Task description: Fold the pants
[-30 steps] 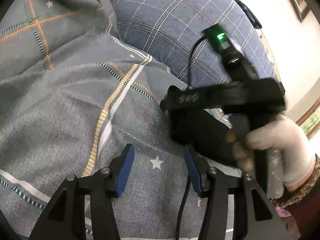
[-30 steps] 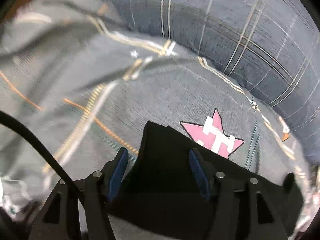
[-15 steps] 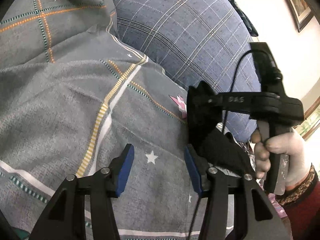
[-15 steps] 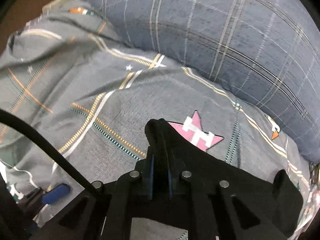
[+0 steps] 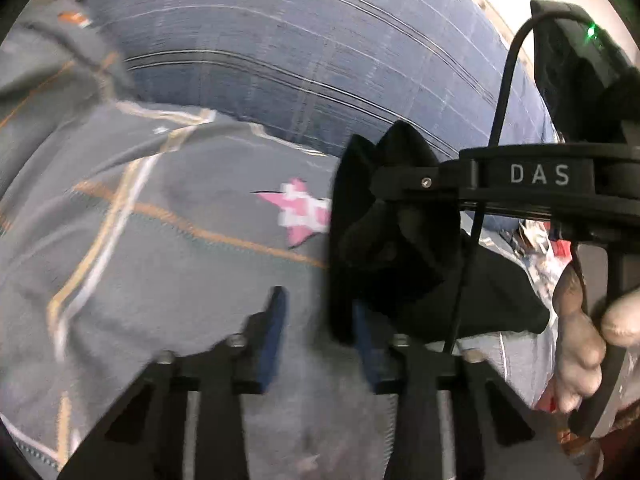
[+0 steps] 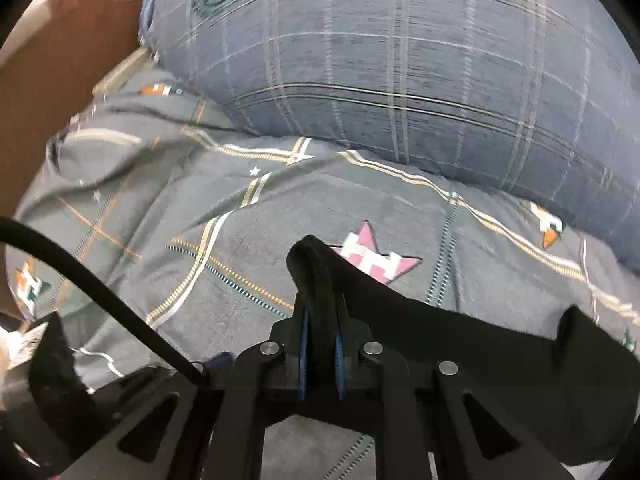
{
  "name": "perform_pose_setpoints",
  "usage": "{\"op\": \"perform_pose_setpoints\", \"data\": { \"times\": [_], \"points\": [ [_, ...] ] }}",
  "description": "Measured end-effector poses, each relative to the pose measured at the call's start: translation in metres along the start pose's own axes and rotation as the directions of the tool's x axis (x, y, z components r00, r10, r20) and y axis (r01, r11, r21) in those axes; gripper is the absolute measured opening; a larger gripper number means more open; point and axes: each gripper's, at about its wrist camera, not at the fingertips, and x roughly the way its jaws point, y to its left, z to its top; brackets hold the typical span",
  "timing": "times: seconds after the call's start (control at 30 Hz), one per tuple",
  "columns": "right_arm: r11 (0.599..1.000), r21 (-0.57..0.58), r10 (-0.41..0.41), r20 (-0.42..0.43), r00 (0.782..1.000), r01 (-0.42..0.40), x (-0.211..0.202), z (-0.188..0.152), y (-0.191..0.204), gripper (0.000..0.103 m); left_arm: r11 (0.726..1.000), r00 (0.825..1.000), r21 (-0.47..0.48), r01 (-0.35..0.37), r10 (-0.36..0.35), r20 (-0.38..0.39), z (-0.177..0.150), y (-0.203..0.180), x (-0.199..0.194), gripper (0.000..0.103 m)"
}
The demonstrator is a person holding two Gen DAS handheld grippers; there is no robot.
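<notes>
The jaws of the right gripper (image 6: 319,354) are pressing together on a bunched fold of the black fabric pants (image 6: 460,344), the blue pads (image 6: 303,354) squeezing the cloth from both sides so a rounded hump of it is sticking up just past the tips. The left gripper (image 5: 316,320) is standing with its jaws apart, nothing between them, its own blue-padded fingers (image 5: 272,332) hovering over the bedding; the right-hand one is sitting against the hanging edge of the black cloth, though the blur makes it hard to tell whether it is actually touching.

The pants are lying toward the near right of the bed, on the grey quilt with orange and white stripes (image 6: 208,216), one edge lifted off it by the right gripper, the rest trailing away to the right in a dark, slack sheet. The raised fold is partly covering a pink pixelated star print (image 6: 372,256) on the quilt. Behind it, a big blue-grey plaid pillow (image 6: 400,80) is resting on the quilt's far edge.

From the left wrist view, the right gripper's black body with "DAS" lettering (image 5: 540,176) is crossing the frame, a bare hand (image 5: 580,340) is wrapping its handle, and a black cable (image 5: 496,120) is looping down from it.
</notes>
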Motion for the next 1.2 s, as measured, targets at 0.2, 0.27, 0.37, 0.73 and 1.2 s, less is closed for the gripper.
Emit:
{"op": "perform_pose_setpoints", "data": {
  "times": [0.2, 0.27, 0.37, 0.73, 1.2],
  "points": [
    [0.991, 0.124, 0.036, 0.051, 0.998, -0.042, -0.023, -0.016, -0.067, 0.011, 0.996, 0.998, 0.084, 0.041, -0.037, -0.048, 0.004, -0.064, 0.031, 0.017],
    [0.985, 0.167, 0.039, 0.064, 0.997, -0.049, -0.028, -0.025, -0.093, 0.011, 0.992, 0.996, 0.117, 0.056, -0.048, -0.074, 0.003, -0.088, 0.045, 0.017],
    [0.968, 0.246, 0.035, 0.078, 0.996, -0.053, -0.033, -0.044, -0.135, 0.011, 0.983, 0.992, 0.17, 0.072, -0.053, -0.114, -0.005, -0.116, 0.062, 0.017],
    [0.909, 0.399, 0.087, 0.096, 0.992, -0.119, -0.012, -0.095, -0.217, 0.012, 0.988, 0.979, 0.099, 0.121, -0.102, -0.178, -0.023, -0.12, 0.046, 0.019],
    [0.918, 0.339, 0.117, 0.268, 0.956, -0.208, -0.071, -0.105, -0.206, 0.03, 0.998, 0.987, -0.067, -0.016, 0.006, -0.158, 0.015, -0.056, 0.063, 0.042]
  ]
}}
